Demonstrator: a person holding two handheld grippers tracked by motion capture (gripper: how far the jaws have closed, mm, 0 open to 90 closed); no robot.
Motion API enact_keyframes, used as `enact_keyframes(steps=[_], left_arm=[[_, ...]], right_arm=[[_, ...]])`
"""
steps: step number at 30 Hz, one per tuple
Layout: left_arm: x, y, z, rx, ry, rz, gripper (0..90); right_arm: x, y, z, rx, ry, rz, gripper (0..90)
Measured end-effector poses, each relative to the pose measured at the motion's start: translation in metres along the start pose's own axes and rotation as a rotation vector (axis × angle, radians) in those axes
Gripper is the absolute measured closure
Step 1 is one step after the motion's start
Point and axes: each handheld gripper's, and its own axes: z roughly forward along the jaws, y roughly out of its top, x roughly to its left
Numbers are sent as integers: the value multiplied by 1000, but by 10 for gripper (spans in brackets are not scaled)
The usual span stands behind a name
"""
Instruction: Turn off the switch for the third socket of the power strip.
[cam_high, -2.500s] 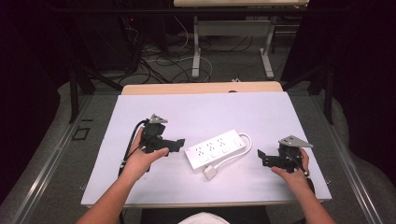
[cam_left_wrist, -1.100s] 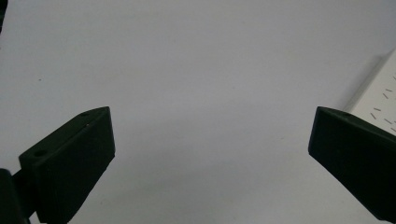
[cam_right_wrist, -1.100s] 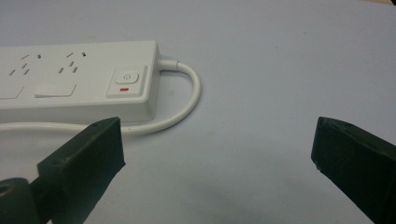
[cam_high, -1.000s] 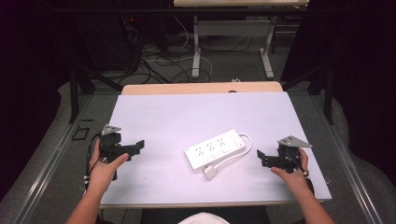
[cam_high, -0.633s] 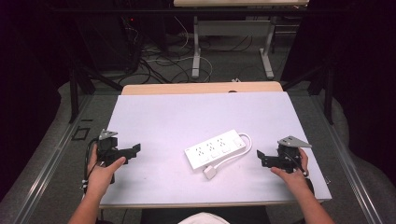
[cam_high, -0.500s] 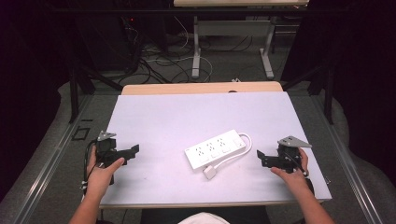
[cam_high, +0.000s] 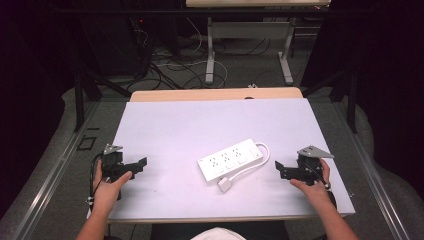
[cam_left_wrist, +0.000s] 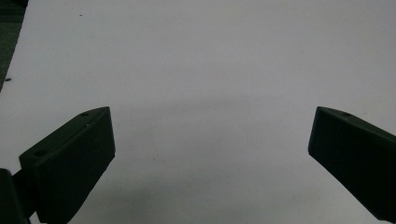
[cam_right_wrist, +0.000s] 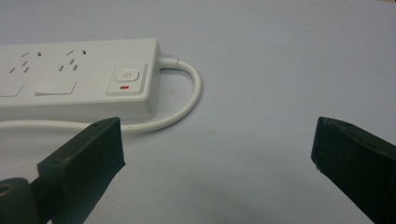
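Note:
A white power strip (cam_high: 230, 159) lies flat near the middle of the white table (cam_high: 200, 125), its cord (cam_high: 250, 165) looping round to a plug (cam_high: 224, 184) at its front. In the right gripper view the strip's switch end (cam_right_wrist: 126, 77) and cord (cam_right_wrist: 187, 100) lie just ahead. My left gripper (cam_high: 142, 164) rests at the table's left edge, open and empty, pointing right over bare tabletop (cam_left_wrist: 210, 93). My right gripper (cam_high: 278, 169) sits near the right front, open and empty, pointing left at the strip a short way off.
A tan table edge (cam_high: 215, 94) runs along the far side. Beyond it stand desk legs (cam_high: 210, 55) and loose cables (cam_high: 170, 62) on the floor. Bare tabletop spreads behind the strip and between it and my left gripper.
My left gripper has pulled away from the power strip, moving left and toward the table's front-left edge. The right gripper and the strip have stayed put.

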Motion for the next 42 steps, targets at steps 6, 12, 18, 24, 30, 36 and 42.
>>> enact_keyframes(steps=[6,12,18,24,30,36,42], left_arm=[[6,-4,3,7,21,-6,5],[11,-9,5,25,23,-10,4],[15,-12,8,18,31,-29,5],[19,-14,9,17,41,-27,5],[23,-15,9,23,48,-36,4],[25,-16,10,18,53,-42,4],[25,-16,9,21,50,-42,5]], right_arm=[[0,0,0,-1,1,-1,19],[0,0,0,4,-1,1,19],[0,0,1,3,-3,2,19],[0,0,1,6,5,-2,19],[0,0,1,8,6,3,19],[0,-1,2,6,5,-4,20],[-1,-1,2,7,6,-3,19]])
